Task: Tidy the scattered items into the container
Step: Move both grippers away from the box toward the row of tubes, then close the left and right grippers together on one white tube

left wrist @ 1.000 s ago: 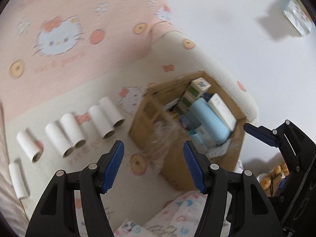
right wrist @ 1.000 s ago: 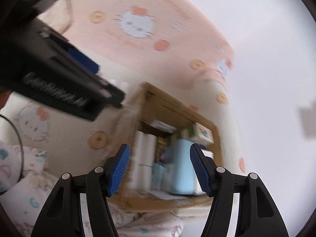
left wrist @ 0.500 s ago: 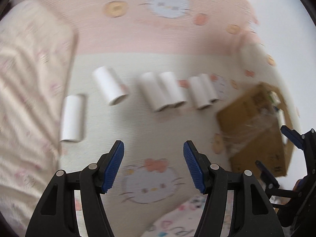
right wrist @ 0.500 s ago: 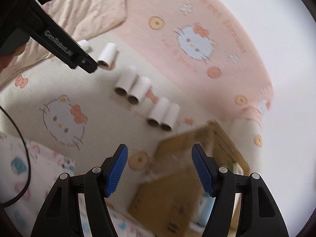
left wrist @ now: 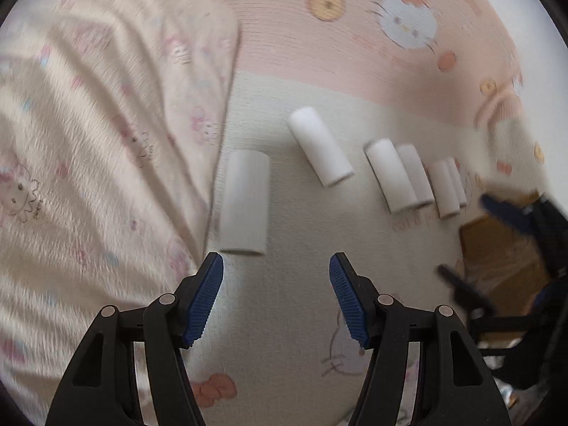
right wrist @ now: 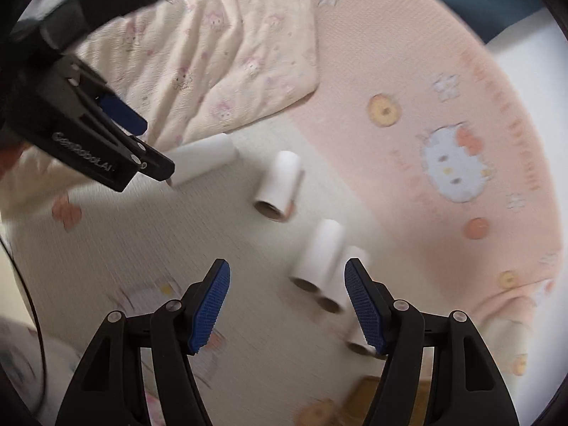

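The bed (left wrist: 319, 319), spread with a cream and pink cartoon-cat sheet, fills both views, and a rumpled patterned quilt (left wrist: 88, 177) lies heaped to the left of the left tongs (left wrist: 276, 298). The cardboard box (left wrist: 504, 259), which is the container, sits far off to the right of the left tongs, partly hidden behind the right tongs (right wrist: 287, 305), which reach in from that side.

Six white paper rolls lie on their sides in a loose row on the sheet, none yet in the box as far as these views show. The nearest roll (left wrist: 245, 202) rests just ahead of the left tongs, slightly left of centre between the pads. A second roll (left wrist: 321, 145) lies further ahead and apart from it. A touching pair of rolls (right wrist: 319, 259) lies directly ahead of the right tongs, between the lines of its two pads. The last two sit beyond, towards the box.

Both tongs stand wide and hold nothing; both views are blurred, so fine detail is uncertain.

The step in hand looks like the approach to a first pickup. The next move likely calls for each set of tongs to go forward and down, straddle a roll across its width, and close gently, since hollow rolls may crush or roll away.
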Available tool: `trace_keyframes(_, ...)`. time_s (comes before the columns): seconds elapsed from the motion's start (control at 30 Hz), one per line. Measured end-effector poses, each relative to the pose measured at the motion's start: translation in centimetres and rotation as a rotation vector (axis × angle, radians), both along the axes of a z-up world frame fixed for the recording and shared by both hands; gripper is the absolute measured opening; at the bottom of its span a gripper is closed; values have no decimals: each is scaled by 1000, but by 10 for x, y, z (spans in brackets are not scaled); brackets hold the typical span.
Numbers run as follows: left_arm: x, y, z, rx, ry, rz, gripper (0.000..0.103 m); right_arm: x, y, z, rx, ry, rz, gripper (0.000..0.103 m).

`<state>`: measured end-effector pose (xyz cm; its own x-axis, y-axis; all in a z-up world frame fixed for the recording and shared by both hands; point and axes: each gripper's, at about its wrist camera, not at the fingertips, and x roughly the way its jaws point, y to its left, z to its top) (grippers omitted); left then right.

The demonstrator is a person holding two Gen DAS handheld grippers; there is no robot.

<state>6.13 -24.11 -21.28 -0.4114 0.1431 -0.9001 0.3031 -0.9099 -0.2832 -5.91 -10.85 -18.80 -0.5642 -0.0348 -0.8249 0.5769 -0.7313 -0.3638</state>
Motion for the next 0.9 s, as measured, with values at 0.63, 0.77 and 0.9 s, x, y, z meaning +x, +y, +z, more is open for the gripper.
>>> trace_keyframes(0.63, -60, -42, -67, 216, -61, 96, 47, -71, -38, -56, -314, -288, -156, 65)
trace_keyframes(0.77, -59, -39, -75, 261, -66, 119, 40, -77, -31, -63, -344, -326, -199, 65)
trace_keyframes(0.9, -57, -31, -81, 325, -62, 124, 40, -81, -27, -68, -381, -360, -225, 65)
